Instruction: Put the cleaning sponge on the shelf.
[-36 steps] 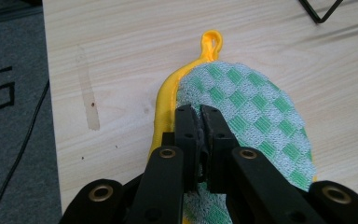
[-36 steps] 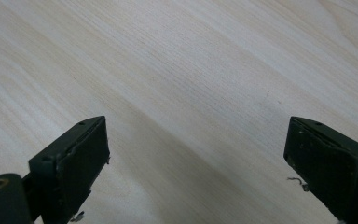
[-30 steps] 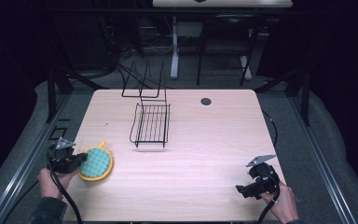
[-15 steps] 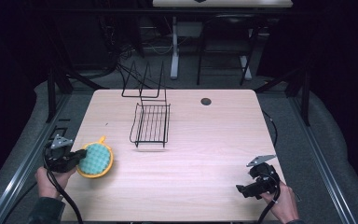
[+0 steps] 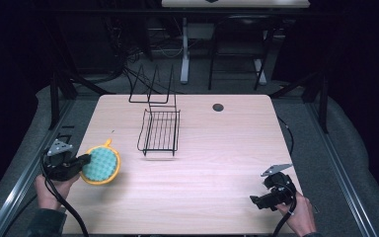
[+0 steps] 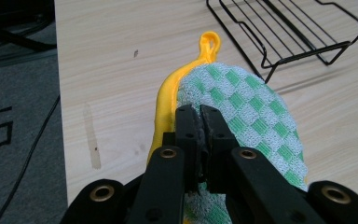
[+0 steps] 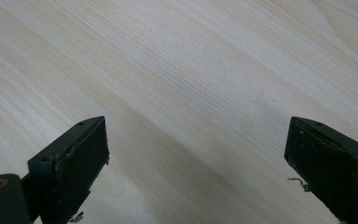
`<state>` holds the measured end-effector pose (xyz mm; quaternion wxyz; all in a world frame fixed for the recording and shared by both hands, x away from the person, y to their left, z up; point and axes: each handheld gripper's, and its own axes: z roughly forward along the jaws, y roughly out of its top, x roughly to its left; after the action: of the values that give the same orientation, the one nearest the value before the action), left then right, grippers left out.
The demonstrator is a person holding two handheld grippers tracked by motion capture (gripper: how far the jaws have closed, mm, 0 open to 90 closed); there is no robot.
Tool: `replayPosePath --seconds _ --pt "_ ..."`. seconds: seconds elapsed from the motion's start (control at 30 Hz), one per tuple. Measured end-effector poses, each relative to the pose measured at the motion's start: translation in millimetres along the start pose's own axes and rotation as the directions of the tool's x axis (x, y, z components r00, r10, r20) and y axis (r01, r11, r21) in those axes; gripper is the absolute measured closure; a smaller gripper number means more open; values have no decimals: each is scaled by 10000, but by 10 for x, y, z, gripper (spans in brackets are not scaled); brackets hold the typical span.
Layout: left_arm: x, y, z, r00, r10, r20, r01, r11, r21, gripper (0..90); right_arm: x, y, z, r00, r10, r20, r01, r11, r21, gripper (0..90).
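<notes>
The left gripper point(image 5: 85, 160) has its jaws clamped on the near edge of a round pot holder point(image 5: 101, 165), green-and-white checked with a yellow rim and a yellow hanging loop point(image 6: 210, 43). In the left gripper view the two black jaws meet tight on the fabric, just beside the yellow rim. Compared with a second ago, the pot holder sits a little higher over the table's point(image 5: 217, 148) left front corner and appears lifted, tilted up on the gripped side; whether its far edge touches the wood is hard to tell from the high view. It has kept its place to the left of the black wire rack point(image 5: 159, 131), well apart from it. The wire stand point(image 5: 150, 86) behind the rack and the small dark disc point(image 5: 218, 107) near the far edge are unchanged. The right gripper point(image 5: 256, 201) has not moved: it hovers at the right front corner, jaws spread wide with bare wood between them.
</notes>
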<state>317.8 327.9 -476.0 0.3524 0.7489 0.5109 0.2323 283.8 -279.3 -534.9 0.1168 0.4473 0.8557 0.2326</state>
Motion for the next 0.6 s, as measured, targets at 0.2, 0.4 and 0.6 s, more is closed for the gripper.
replayPosePath --seconds 0.2,0.4,0.6 --pt "-19 50 -30 9999 -42 100 44 9998 -190 870 -7 -1 0 10000 -22 0 22 10000 29 57" --pt "-24 109 -53 9995 -133 298 147 9987 -479 870 -8 1 3 10000 29 -63 -29 10000 76 57" --pt "-78 190 -12 9992 -48 406 73 9981 -606 871 -5 0 3 10000 -5 18 5 10000 7 57"
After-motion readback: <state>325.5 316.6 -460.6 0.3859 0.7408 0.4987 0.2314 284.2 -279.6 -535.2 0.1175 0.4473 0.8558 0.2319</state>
